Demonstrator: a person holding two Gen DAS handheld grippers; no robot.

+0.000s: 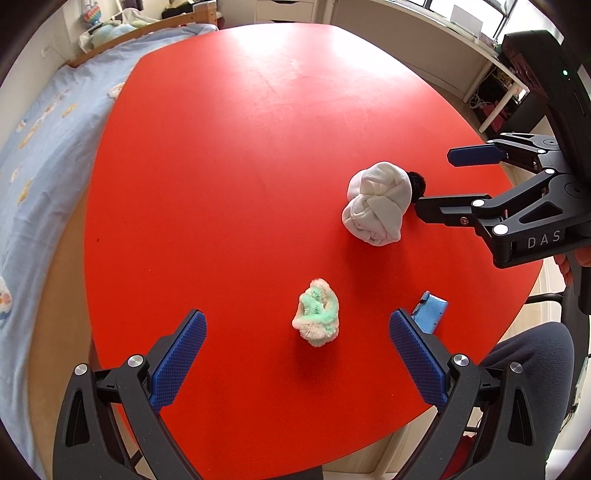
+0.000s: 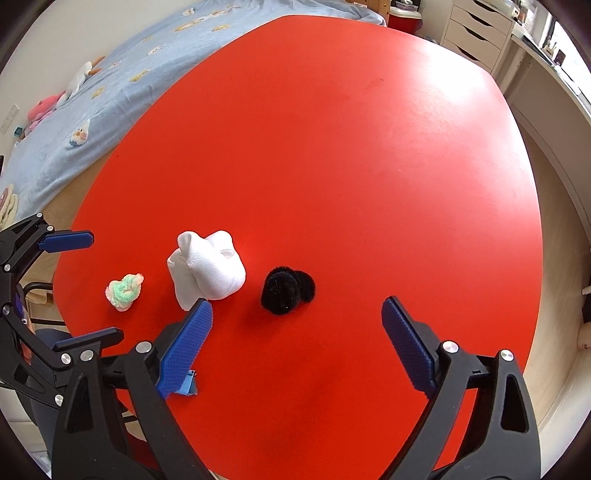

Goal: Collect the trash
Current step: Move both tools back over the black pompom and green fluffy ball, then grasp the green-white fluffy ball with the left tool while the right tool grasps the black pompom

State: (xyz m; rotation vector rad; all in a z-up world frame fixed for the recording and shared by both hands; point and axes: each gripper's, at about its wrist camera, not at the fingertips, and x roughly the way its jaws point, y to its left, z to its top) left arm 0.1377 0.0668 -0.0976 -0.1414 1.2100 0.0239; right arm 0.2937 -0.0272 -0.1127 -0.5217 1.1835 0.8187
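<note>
On the red table (image 1: 240,147) lie a green and pink fluffy bundle (image 1: 317,314), a white cloth ball (image 1: 378,203), a black fuzzy ball (image 2: 287,290) and a small blue packet (image 1: 430,310). My left gripper (image 1: 297,334) is open, and the fluffy bundle sits just beyond its fingertips. My right gripper (image 2: 297,321) is open, with the black ball just beyond its fingertips. The right gripper also shows in the left wrist view (image 1: 436,181), next to the white ball. The left gripper shows in the right wrist view (image 2: 88,288).
A bed with a light blue cover (image 1: 40,155) runs along the table's far left side. White drawers (image 2: 476,33) and a white desk (image 1: 476,48) stand beyond the table. The table's near edge (image 1: 332,454) is close below my grippers.
</note>
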